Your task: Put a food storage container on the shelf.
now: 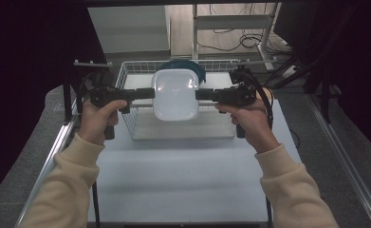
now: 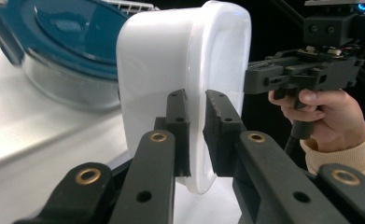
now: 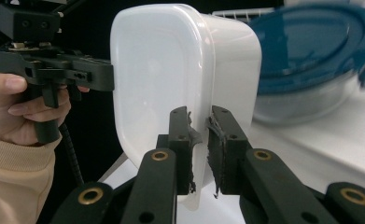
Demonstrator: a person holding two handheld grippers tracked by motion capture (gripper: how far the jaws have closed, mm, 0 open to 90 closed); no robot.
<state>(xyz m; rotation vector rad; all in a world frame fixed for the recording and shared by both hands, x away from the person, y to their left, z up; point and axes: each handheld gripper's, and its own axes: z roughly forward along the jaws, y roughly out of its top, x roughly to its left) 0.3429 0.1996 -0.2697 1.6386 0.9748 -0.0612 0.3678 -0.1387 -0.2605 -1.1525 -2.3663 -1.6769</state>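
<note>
I have the white rounded-rectangular plastic container (image 1: 175, 94) level above the white wire basket (image 1: 131, 124), long axis running away from me, left gripper (image 1: 151, 93) and right gripper (image 1: 198, 94) clamping opposite rims, over the pale blue tabletop (image 1: 183, 175).

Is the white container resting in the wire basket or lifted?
Lifted: the white container hangs above the wire basket, its rim clamped by the left gripper and right gripper.

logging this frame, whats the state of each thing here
white tub: held up above the basket, gripped on both side rims, open side towards the high view
left gripper: shut on the tub's rim
right gripper: shut on the opposite rim
glass bowl: blue lid on, resting in the basket behind the tub
wire basket: on the table
</note>
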